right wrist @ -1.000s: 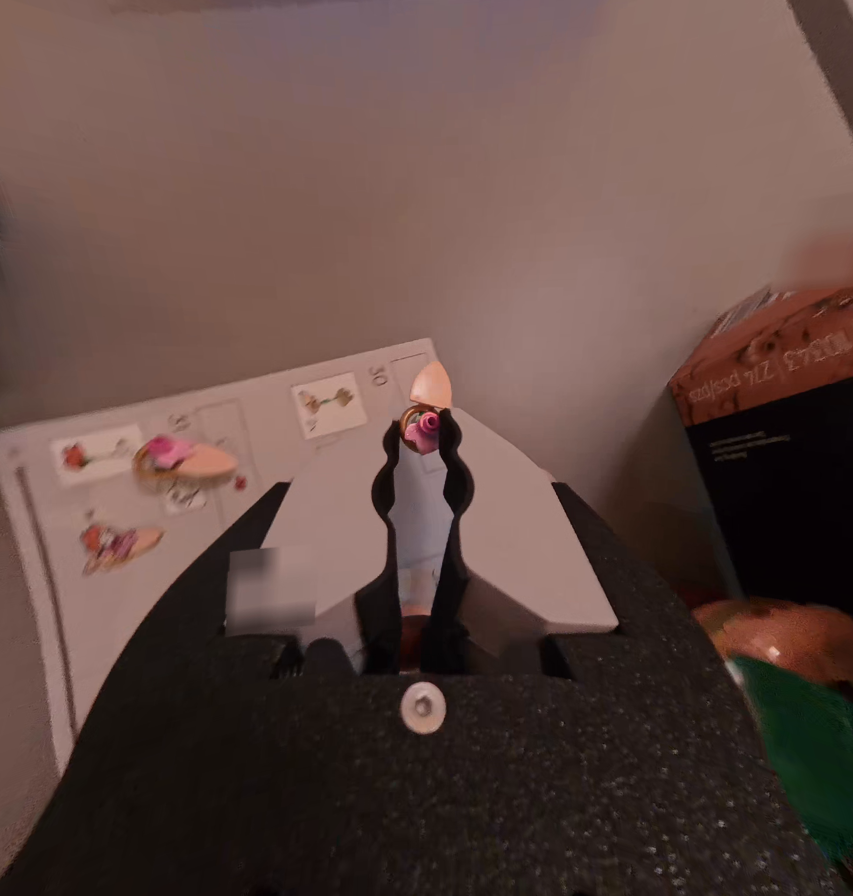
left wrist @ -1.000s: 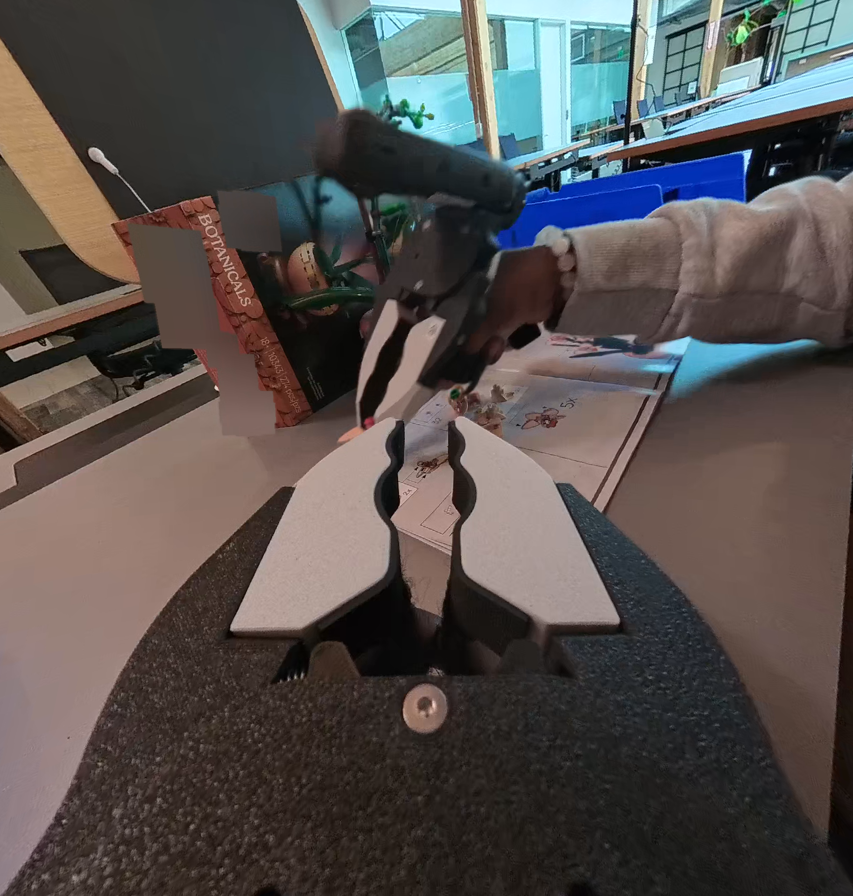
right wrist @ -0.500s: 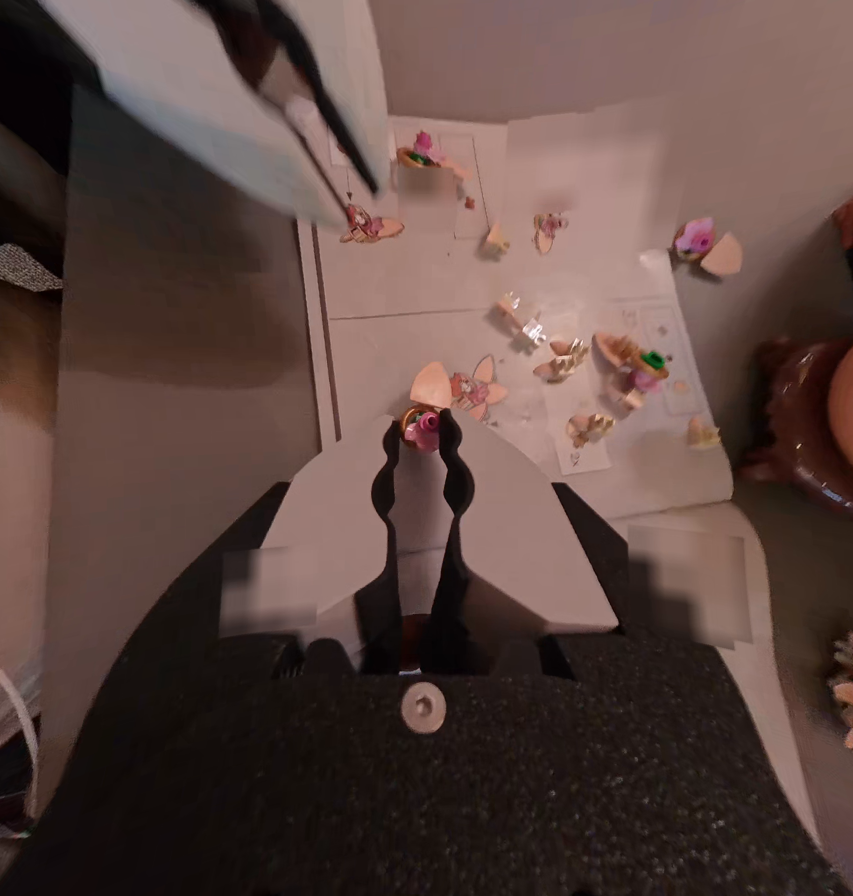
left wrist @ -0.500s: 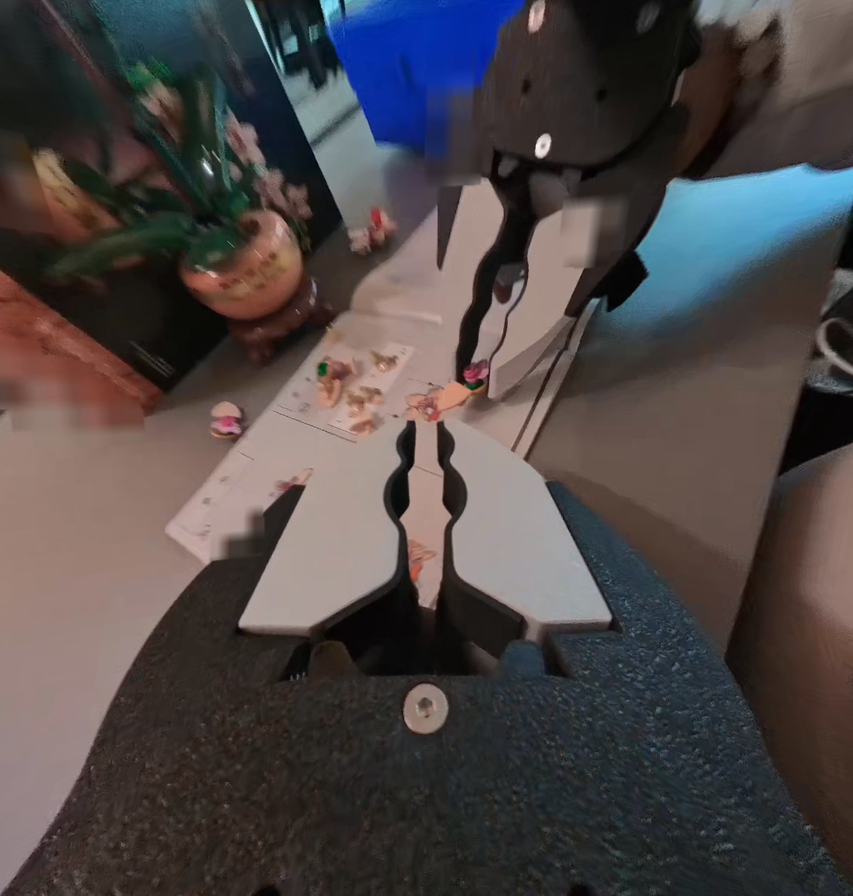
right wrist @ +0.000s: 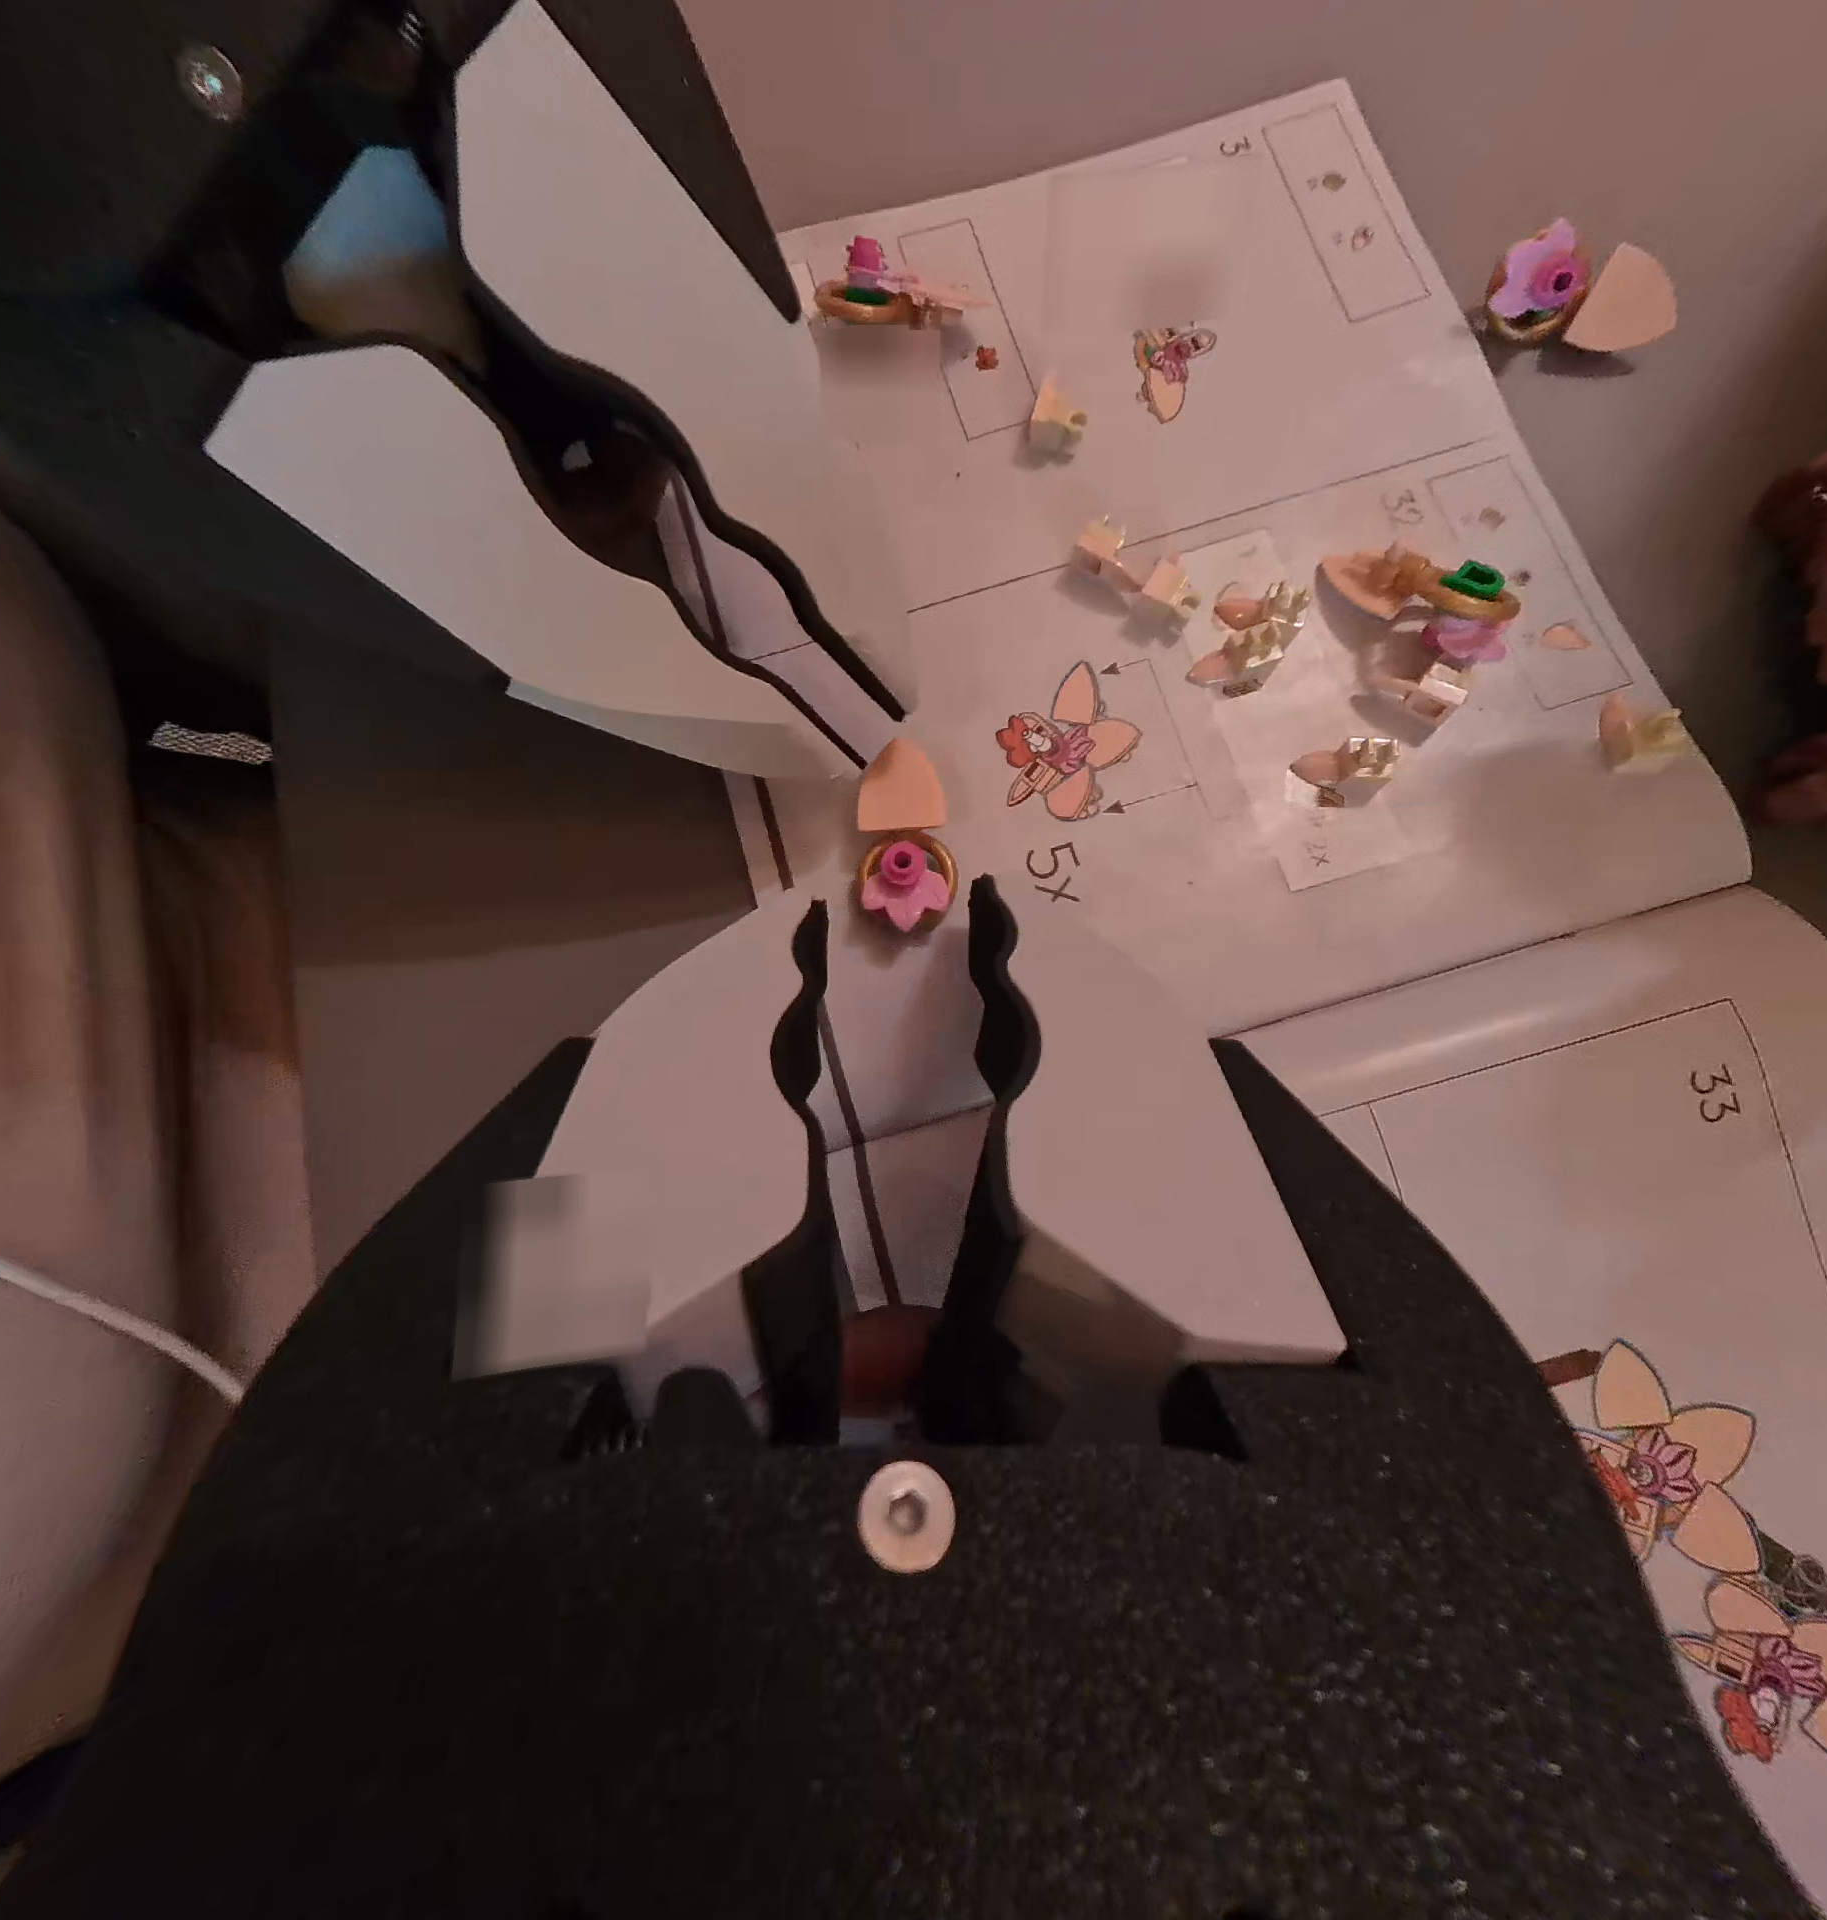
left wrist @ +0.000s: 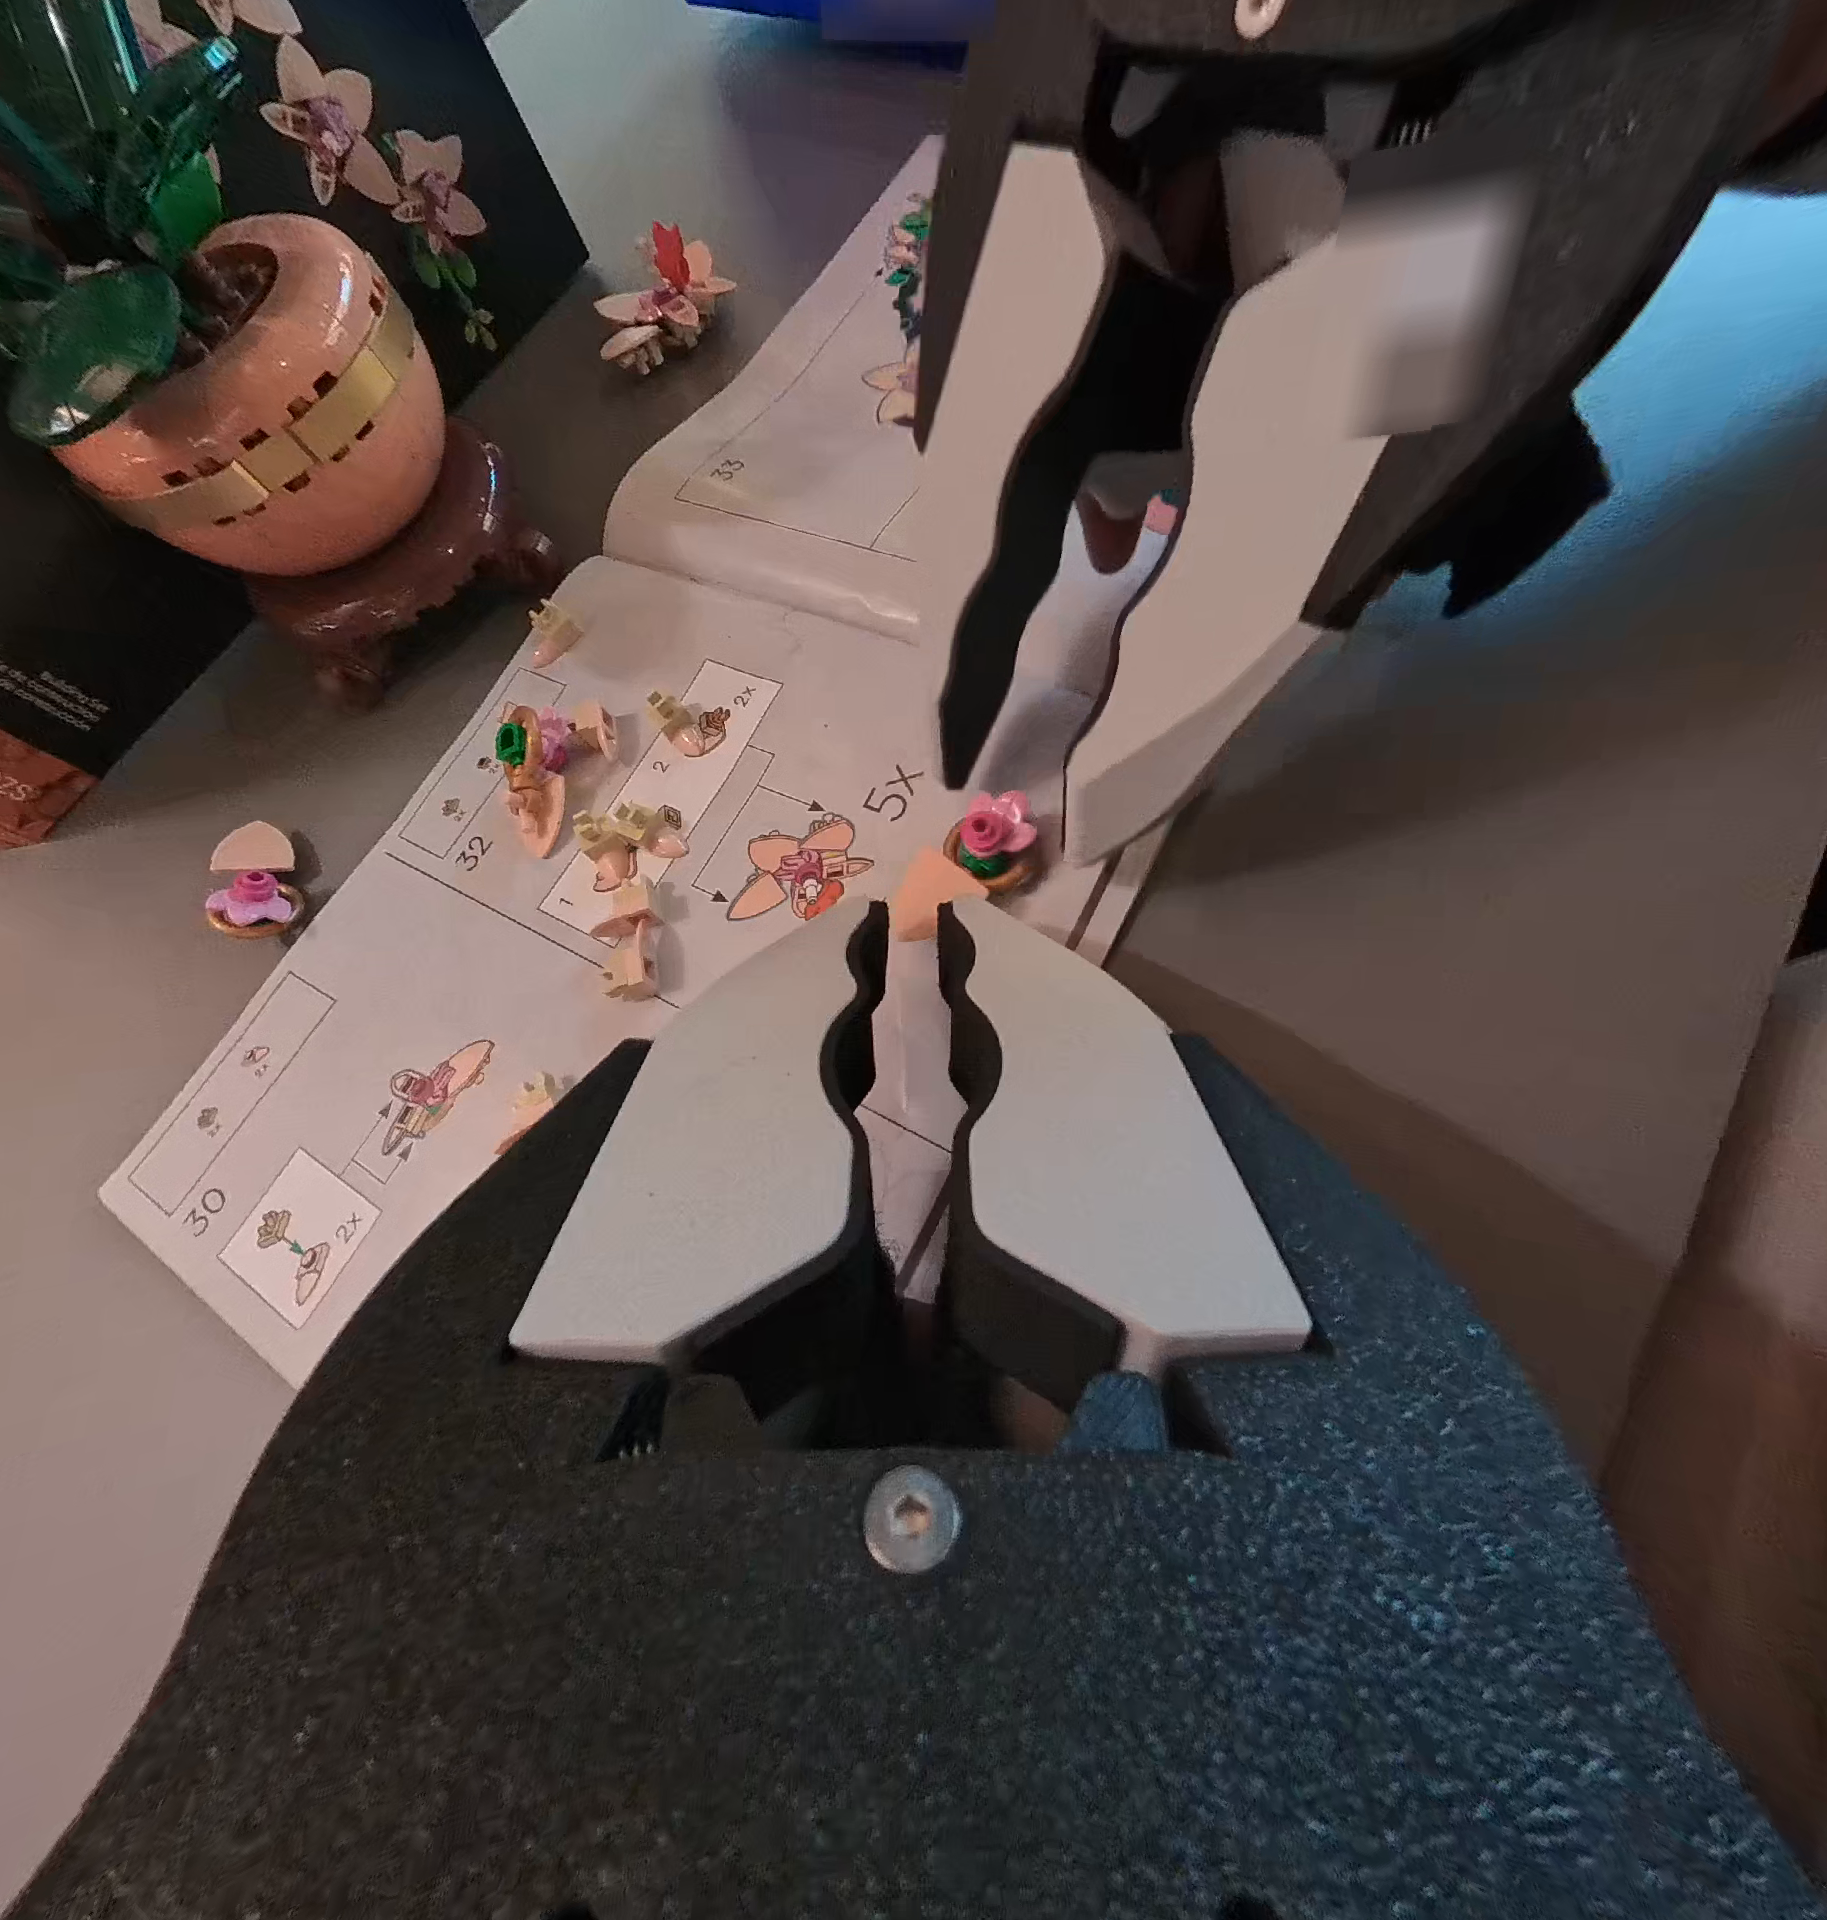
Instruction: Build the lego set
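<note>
Noting my right gripper (right wrist: pixel 893 899) now stands wide, pink flower piece (right wrist: pixel 901 878) released onto instruction booklet (right wrist: pixel 1304 935); left gripper (left wrist: pixel 904 914) narrow, pinching its tan petal (left wrist: pixel 924 902)

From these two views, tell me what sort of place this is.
Probably a hobby or work desk set up for brick building: an open instruction booklet lies on a plain grey tabletop, loose flower pieces are scattered over it, and a built potted plant model stands beside the set's box.

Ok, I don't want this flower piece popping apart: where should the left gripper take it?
By the tan petal, across its side edges, from the pointed end facing the left gripper. It lies flat on the booklet; the gold ring with its pink flower is round and may slip from the jaws.
</note>
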A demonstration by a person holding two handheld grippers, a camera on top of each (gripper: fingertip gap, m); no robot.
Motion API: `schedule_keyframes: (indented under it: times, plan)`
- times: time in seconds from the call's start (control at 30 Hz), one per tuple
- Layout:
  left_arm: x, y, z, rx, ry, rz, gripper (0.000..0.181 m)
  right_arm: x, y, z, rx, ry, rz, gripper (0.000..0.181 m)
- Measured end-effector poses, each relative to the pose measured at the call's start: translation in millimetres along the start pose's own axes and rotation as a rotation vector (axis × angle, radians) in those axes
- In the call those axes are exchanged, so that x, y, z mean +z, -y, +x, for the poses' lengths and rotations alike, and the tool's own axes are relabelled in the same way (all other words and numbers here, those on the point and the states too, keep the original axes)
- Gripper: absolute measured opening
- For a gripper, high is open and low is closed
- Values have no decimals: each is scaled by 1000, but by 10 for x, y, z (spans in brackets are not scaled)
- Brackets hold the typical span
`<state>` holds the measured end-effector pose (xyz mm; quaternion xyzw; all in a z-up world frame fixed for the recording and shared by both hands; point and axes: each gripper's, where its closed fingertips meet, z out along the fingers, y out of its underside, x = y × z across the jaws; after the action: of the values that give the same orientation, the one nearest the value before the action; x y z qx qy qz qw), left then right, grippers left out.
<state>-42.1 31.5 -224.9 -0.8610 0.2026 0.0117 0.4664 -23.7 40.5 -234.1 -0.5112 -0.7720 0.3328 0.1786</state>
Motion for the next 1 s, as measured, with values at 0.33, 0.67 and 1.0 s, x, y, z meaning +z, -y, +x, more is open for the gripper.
schedule_keyframes:
  times: [0.33, 0.67, 1.0]
  plan:
    - [85, 11, 17, 20, -46, -21, 6, 43, -20, 5, -34, -20, -14, 15]
    - [91, 12, 65, -5, -145, -22, 0, 39, -25, 16, -235, 33, -82, 14]
    - [92, 14, 60, -22, -183, -23, 0, 26, -30, 35, -258, 145, -158, 11]
